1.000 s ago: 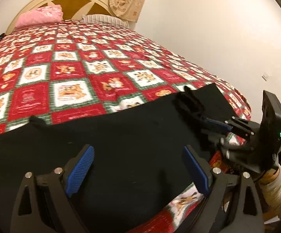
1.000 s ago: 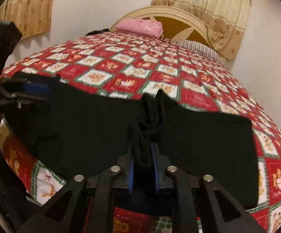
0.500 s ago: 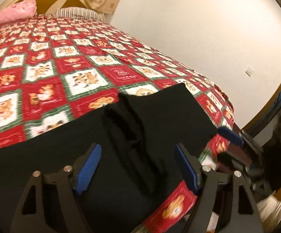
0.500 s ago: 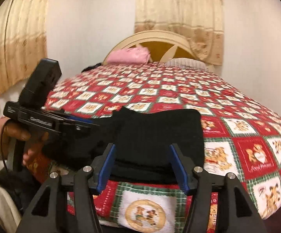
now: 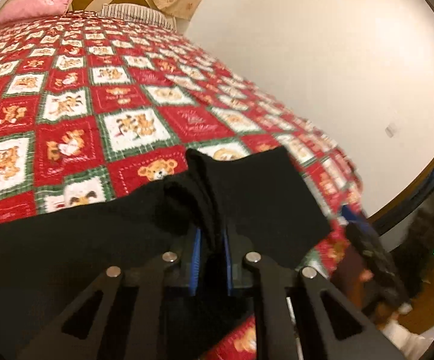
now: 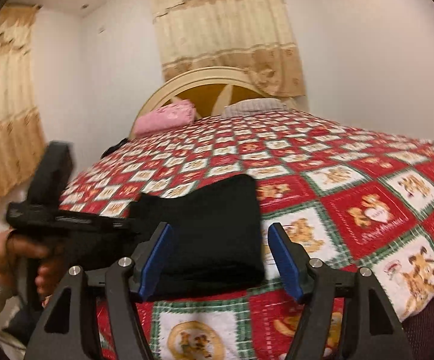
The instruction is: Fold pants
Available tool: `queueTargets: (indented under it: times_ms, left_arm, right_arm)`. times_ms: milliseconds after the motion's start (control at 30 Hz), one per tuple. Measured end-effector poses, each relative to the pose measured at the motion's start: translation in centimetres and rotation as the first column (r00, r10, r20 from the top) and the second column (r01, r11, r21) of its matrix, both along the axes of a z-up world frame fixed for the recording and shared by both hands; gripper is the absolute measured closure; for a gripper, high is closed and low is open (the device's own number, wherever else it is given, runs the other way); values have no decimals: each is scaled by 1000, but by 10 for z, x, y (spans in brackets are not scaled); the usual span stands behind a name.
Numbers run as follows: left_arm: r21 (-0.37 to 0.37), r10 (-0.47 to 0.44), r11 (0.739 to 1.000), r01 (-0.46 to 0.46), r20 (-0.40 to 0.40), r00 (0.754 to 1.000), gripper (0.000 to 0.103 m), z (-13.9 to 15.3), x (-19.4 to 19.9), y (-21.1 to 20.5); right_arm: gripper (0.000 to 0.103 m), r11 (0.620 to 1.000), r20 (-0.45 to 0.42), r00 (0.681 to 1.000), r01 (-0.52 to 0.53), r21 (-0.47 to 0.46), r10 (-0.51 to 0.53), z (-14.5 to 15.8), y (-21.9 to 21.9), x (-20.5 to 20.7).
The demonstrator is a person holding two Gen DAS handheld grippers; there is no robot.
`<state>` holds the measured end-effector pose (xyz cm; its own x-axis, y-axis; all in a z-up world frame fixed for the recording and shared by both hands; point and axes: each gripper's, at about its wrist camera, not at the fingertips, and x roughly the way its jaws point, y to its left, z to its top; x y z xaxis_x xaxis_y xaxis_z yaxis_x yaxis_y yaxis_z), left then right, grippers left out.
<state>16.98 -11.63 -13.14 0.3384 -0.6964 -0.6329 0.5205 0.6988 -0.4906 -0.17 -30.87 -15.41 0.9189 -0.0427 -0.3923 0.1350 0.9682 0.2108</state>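
Note:
Black pants (image 5: pixel 247 198) lie across the near edge of a bed with a red, white and green bear quilt (image 5: pixel 103 111). My left gripper (image 5: pixel 211 240) is shut on a bunched ridge of the pants' fabric near their right end. In the right wrist view the pants (image 6: pixel 211 225) lie folded over. My right gripper (image 6: pixel 221 255) is open and empty, just in front of the pants' right end. The left gripper (image 6: pixel 127 225) shows at the left of that view, held by a hand.
A pink pillow (image 6: pixel 164 117) and a striped pillow (image 6: pixel 253 105) lie at the cream headboard (image 6: pixel 205 81). Beige curtains (image 6: pixel 226 30) hang behind the bed. A white wall (image 5: pixel 322 60) runs along the bed's right side.
My right gripper has let go of the pants, opened and drawn back to the right. My left gripper has moved onto the bunched ridge and shut on it.

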Motion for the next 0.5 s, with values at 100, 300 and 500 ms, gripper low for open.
queueTargets:
  times_ms: [100,300,500]
  left_arm:
    - [-19,18,1000,-18,-6,1000,89,15,-4,30]
    - [57,84,995,-83,-20,996,89,10,-7,77]
    - [68,130,990,-125,-73,989,89,-17,-3,97]
  right_arm:
    - [33,1000,-3,1000,18,24,-18,-2,-6,0]
    - [33,999,-23,999,-36,-24,35,-4,11,4]
    - [32,988,-30,994,-106,-114,103,-8,37,3]
